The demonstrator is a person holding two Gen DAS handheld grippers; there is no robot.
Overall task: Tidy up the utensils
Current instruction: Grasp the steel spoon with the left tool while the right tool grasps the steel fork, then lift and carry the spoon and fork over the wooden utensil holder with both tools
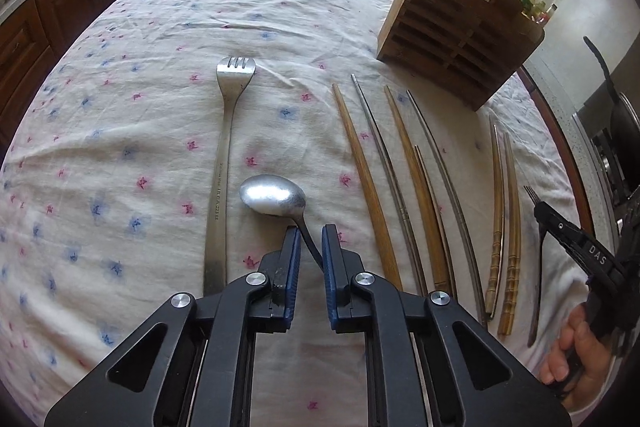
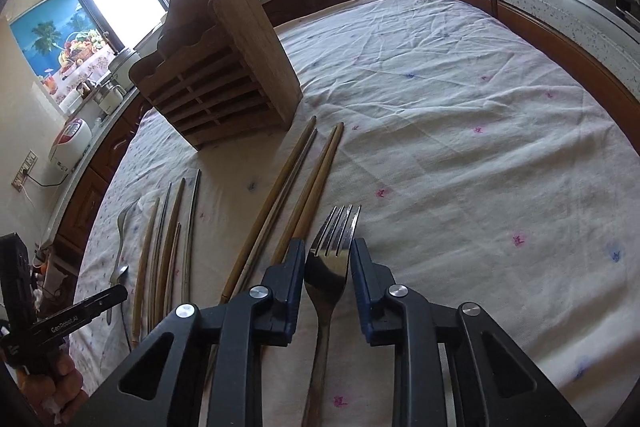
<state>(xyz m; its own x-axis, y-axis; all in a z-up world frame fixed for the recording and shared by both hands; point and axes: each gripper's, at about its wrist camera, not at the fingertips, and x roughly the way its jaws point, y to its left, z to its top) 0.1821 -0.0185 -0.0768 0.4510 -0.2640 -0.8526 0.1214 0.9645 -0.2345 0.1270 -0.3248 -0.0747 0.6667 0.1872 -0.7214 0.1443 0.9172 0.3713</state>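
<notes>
Steel spoon [image 1: 273, 200] at 12 o'clock, handle between left gripper [image 1: 311, 243] fingers, parted, not clamped; wooden holder [image 1: 460, 23] at 2. Steel fork [image 2: 333, 259] at 12 between parted right gripper [image 2: 328, 261] fingers; chopsticks [image 2: 280, 195] at 11.

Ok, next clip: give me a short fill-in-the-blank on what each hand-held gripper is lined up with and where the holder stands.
1. The left hand-held gripper has the handle of the ____ between its fingers.
2. The right hand-held gripper straddles the head of a ____.
3. The wooden holder stands on the ____ tablecloth.
4. The chopsticks lie ____ the holder, on the cloth.

Missing words: spoon; fork; floral; outside
</notes>
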